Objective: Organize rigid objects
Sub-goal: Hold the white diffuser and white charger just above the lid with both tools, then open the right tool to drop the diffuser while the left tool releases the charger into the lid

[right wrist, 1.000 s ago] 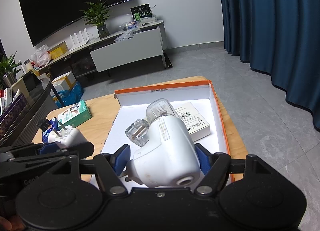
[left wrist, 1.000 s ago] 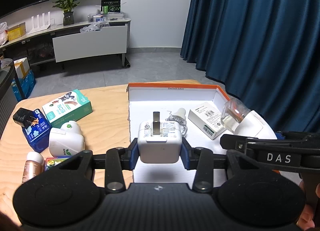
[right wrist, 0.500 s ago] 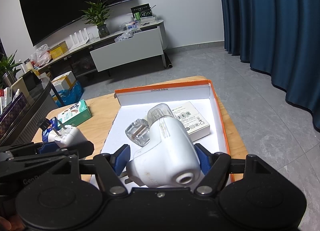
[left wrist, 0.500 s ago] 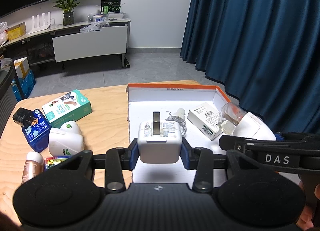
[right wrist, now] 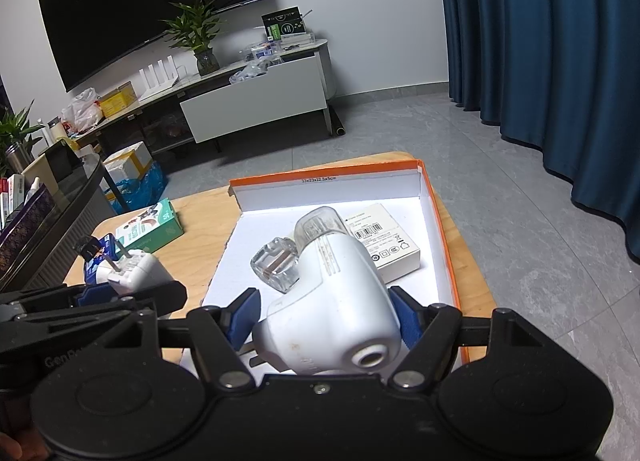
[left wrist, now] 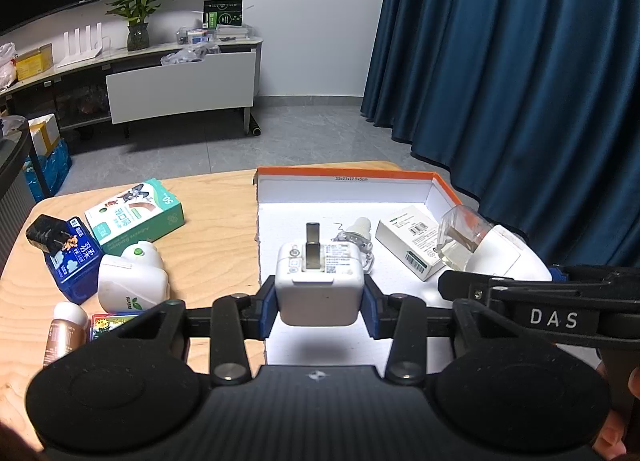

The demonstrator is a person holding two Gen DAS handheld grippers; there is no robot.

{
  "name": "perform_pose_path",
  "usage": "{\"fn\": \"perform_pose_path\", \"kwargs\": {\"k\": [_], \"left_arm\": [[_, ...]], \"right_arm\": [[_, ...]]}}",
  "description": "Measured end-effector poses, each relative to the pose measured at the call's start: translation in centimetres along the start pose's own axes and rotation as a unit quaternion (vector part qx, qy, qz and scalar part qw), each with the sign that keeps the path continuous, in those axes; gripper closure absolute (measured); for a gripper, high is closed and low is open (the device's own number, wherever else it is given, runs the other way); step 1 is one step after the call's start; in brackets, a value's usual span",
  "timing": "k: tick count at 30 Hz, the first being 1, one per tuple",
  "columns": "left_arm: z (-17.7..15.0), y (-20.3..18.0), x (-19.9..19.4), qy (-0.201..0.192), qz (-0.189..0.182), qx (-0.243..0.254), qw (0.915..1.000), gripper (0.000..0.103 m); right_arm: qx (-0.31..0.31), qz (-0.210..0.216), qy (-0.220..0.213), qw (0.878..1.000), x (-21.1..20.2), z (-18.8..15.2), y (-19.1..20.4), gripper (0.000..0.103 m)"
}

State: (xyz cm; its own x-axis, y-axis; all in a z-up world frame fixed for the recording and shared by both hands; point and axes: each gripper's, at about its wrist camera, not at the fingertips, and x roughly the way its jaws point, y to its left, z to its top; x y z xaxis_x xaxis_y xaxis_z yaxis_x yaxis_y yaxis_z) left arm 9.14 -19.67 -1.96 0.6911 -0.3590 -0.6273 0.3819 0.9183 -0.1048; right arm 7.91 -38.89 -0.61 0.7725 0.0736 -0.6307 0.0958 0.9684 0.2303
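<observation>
My left gripper (left wrist: pixel 319 303) is shut on a white cube charger (left wrist: pixel 319 285) with its prongs up, held over the near left part of the orange-rimmed box (left wrist: pixel 344 173). In the right wrist view the same charger (right wrist: pixel 134 267) shows at the left. My right gripper (right wrist: pixel 326 317) is shut on a white plug-in device (right wrist: pixel 332 301) with clear caps (right wrist: pixel 276 265), held above the box's white floor (right wrist: pixel 424 277). The device (left wrist: pixel 504 257) sits to the right of the charger. A small white carton (left wrist: pixel 416 239) and a small white bulb with a cable (left wrist: pixel 356 233) lie inside the box.
On the wooden table (left wrist: pixel 216 229) left of the box lie a green carton (left wrist: pixel 136 217), a blue pack (left wrist: pixel 78 261) with a black adapter (left wrist: pixel 46 235) on it, a white device with a green button (left wrist: pixel 134 277), a copper bottle (left wrist: pixel 66 325) and a small colourful box (left wrist: pixel 112 323). Blue curtains (left wrist: pixel 520 81) hang at the right.
The white device in my right gripper has shifted very slightly leftwards in the left wrist view. Both grips stay as they were.
</observation>
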Motion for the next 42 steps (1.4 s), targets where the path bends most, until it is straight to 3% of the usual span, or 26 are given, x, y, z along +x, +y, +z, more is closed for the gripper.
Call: {"fn": "perform_pose_path", "kwargs": {"k": [42], "left_arm": [[-0.05, 0.31, 0.68, 0.009, -0.004, -0.005, 0.9999, 0.060]], "right_arm": [[-0.011, -0.009, 0.018, 1.000, 0.77, -0.22, -0.42, 0.019]]}}
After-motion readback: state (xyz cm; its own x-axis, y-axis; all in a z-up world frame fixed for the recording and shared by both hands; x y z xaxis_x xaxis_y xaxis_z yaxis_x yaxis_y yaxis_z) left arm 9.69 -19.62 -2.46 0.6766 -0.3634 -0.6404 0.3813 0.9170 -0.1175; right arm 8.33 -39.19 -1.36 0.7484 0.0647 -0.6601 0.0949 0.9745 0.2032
